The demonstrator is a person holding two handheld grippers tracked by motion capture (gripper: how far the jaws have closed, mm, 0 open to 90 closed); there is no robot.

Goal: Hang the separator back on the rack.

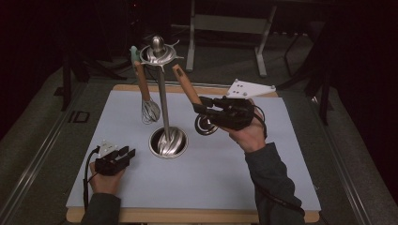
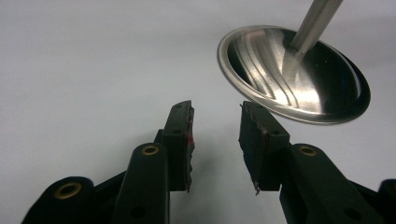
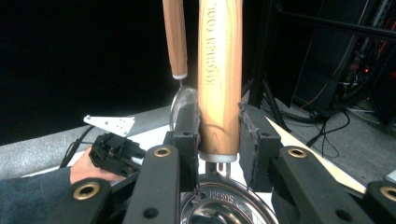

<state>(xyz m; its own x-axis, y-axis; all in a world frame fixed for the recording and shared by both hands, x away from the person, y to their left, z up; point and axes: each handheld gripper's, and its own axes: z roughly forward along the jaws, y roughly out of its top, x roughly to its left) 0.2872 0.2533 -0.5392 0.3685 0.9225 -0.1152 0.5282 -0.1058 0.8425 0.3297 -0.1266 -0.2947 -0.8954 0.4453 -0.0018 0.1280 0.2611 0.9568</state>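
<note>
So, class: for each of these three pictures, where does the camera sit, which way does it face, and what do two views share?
High view: above the person's side, facing forward and down on the table; both forearms show.
Left gripper view: rides the left hand-held gripper, facing the stand's steel base; open jaws show.
Right gripper view: rides the right hand-held gripper, clamping a wooden handle.
Shared: the high view also shows that base.

Both grippers, left gripper [image 1: 123, 154] and right gripper [image 1: 201, 108], are showing black jaws, brass-ringed screw holes and grey three-cornered plates; the person is wearing dark sleeves [image 1: 272, 180].
</note>
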